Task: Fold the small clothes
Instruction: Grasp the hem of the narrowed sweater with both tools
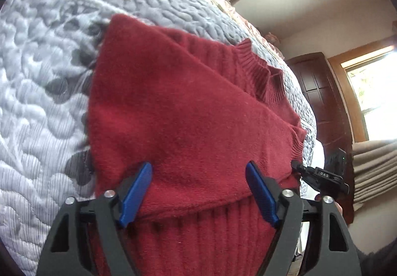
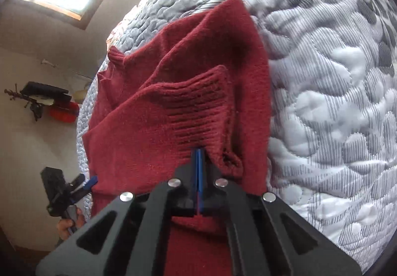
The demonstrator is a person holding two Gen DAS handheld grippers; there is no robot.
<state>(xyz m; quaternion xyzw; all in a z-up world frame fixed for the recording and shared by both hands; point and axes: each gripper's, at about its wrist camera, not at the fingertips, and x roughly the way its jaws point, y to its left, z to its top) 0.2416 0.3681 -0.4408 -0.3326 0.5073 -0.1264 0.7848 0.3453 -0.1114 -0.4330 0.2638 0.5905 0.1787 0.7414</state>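
Pinching the sweater hem in our right gripper; left gripper spread apart over it, sweater stretching ahead across the quilt.

Sweater on quilt, left claw above its hem, right claw on cuff

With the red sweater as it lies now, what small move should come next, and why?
Probably close the left gripper on the fabric between its fingers. It is open over the sweater, which lies partly folded on the quilt, and holds nothing. The right gripper is already shut on the sweater near the ribbed cuff. With both edges held, the next fold could go over evenly.
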